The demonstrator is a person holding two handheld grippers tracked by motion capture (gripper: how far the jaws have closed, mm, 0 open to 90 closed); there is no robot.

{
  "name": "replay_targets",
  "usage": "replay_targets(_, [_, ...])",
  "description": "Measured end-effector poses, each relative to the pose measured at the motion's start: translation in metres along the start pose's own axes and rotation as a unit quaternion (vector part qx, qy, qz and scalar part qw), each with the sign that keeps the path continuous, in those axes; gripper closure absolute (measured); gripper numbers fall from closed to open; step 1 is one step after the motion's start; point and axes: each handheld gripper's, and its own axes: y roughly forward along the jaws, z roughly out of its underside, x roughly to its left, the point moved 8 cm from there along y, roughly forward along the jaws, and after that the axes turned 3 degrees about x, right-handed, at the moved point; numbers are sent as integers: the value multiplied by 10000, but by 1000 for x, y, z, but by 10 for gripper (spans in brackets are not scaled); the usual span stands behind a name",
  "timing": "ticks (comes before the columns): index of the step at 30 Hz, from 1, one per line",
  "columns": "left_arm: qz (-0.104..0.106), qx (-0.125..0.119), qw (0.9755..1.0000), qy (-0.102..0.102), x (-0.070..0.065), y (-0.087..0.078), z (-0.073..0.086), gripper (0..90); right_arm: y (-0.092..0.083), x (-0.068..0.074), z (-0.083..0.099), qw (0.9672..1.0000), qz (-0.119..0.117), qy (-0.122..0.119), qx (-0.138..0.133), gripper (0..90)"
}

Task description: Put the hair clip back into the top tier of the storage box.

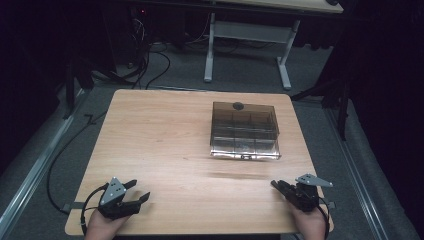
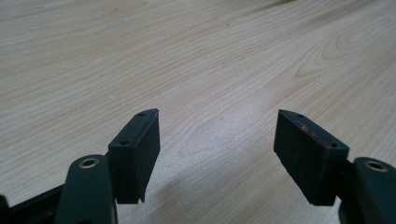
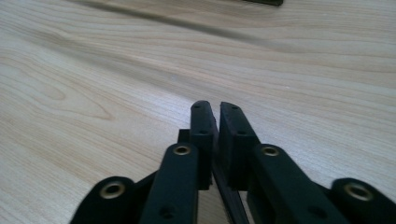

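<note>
I am holding my left gripper (image 1: 136, 191) low over the wooden table (image 1: 160, 135) near its 7 o'clock corner, jaws standing wide apart with bare wood between the pads (image 2: 135, 158) and nothing in them. My right gripper (image 1: 276, 185) is sitting near the 5 o'clock corner, close to the table's near edge, and in the right gripper view its jaws are standing almost together, a thin slit between the pads (image 3: 203, 130), gripping nothing. The nearest thing to both is the smoky clear plastic box (image 1: 244, 131), resting at about 1 o'clock from the table's middle, well apart from either gripper. Its long axis is running from 9 to 3 o'clock, squarely with the table's edges; its front wall with a small latch is facing me at 6 o'clock, and inner walls are dividing it into a grid of compartments. A dark round spot is showing at the middle of its far rim. I am seeing no label or writing I can read on it. There is plenty of open wood for moving: the whole left half of the table and the band between the box and my grippers are lying free. To the right, the box is leaving only a narrow strip before the 3 o'clock edge. Beyond the far edge a white desk frame (image 1: 284, 60) is standing on the grey floor.
</note>
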Motion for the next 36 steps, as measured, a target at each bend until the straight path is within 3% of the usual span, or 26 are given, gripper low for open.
replay_targets(6, [-6, -3, 10000, 0, 0, 0, 0, 319, 7, 0, 3, 9999, -46, -66, 152, 757])
replay_targets(15, [-4, -2, 10000, 2, 0, 0, 0, 319, 8, -2, 5, 9998, 24, -29, 200, 810])
replay_targets(36, [-3, 3, 10000, -1, 0, 0, 0, 319, 9, 1, 4, 9998, 79, -126, 142, 796])
